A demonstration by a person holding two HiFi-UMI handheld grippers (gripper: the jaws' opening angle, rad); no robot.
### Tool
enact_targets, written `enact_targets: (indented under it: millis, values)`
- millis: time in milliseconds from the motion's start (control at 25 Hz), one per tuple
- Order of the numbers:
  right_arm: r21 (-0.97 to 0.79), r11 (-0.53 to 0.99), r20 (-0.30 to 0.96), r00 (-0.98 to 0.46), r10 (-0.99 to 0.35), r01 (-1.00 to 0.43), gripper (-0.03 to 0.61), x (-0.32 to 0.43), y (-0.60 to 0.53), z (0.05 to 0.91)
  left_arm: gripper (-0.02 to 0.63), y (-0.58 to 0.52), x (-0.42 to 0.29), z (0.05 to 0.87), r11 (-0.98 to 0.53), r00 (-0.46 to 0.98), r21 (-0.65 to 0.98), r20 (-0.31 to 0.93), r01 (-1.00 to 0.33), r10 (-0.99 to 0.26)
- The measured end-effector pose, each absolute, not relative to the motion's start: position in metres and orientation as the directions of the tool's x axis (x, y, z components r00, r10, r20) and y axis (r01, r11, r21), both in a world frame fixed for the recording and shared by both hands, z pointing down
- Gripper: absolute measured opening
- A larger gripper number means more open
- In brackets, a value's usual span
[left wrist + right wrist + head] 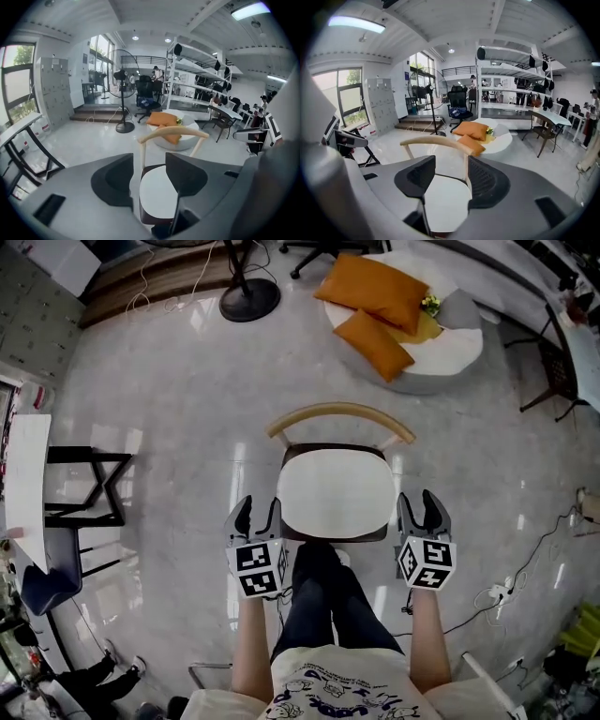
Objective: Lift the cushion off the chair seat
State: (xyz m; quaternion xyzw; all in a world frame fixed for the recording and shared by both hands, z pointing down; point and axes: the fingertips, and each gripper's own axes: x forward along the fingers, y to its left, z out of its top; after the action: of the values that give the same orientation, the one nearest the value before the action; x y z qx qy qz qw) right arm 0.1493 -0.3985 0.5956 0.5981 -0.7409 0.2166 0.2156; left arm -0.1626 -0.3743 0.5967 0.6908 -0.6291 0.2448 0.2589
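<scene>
A white cushion [336, 493] lies flat on the dark seat of a chair with a curved wooden backrest [339, 418], straight ahead of me. My left gripper [258, 514] hangs just off the cushion's near left corner, open, with nothing between its fingers. My right gripper [419, 507] sits beside the near right corner, also open and empty. In the left gripper view the cushion [157, 201] shows through the gap of the left gripper [149, 183]. In the right gripper view the cushion [443, 204] lies below the wide-apart jaws of the right gripper [451, 183].
The person's legs [323, 606] stand at the seat's front edge. A black-framed table [89, 488] stands to the left. Behind the chair are a fan base [249, 299] and a round white platform [455, 357] carrying orange pillows [375, 292]. Cables [525, 563] trail on the floor at right.
</scene>
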Motion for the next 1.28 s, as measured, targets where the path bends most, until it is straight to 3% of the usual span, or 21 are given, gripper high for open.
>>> enact_targets:
  millis: [520,840,1280]
  values:
    - [-0.067,0.220,0.768,-0.191,-0.611,-0.973,0.241,0.151,-0.431,0.785,0.227,-0.412,-0.160,0.789,-0.141,0.148,0.086,0.838,-0.986,-0.525]
    - [-0.105,0.136,0.845,-0.161,-0.509,-0.985,0.241,0.174,-0.425,0.891,0.230,-0.414,-0.160,0.894,-0.104,0.166,0.135,0.889,-0.985,-0.427]
    - [-0.100,0.134,0.899,-0.148,-0.412,-0.986,0.247,0.190,-0.433,1.003,0.253,-0.424,-0.167,1.006,-0.097,0.170,0.147,0.933,-0.984,-0.318]
